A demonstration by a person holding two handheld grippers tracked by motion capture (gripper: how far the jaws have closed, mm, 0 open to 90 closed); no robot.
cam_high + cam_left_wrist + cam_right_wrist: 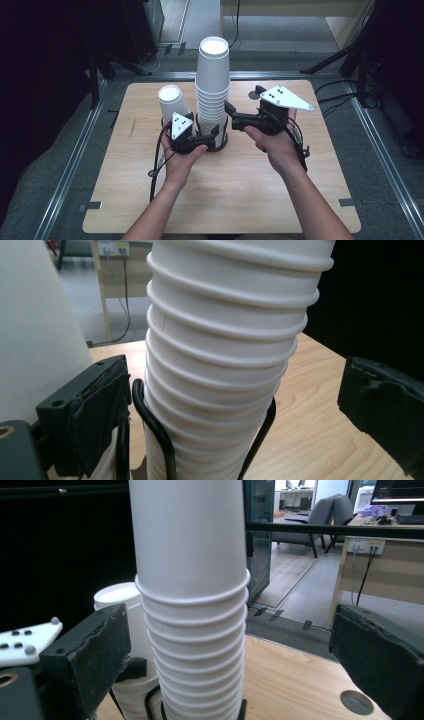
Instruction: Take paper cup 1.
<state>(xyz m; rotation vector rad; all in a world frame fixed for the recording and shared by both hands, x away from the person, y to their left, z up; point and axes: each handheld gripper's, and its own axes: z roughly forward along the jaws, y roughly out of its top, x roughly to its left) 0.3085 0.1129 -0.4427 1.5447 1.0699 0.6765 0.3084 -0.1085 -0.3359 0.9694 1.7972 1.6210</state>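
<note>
White cup stack stands between both open grippers.

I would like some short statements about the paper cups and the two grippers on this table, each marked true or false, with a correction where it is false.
1. The tall stack of cups stands upside down in a black wire holder. True.
2. The left gripper is clamped shut on the stack. False: its jaws stand open on either side of the stack.
3. A shorter stack of cups stands to the left of the tall stack. True.
4. The right gripper holds a single cup. False: its jaws are open and hold nothing.
5. The wooden table is round. False: it is rectangular with rounded corners.
</note>
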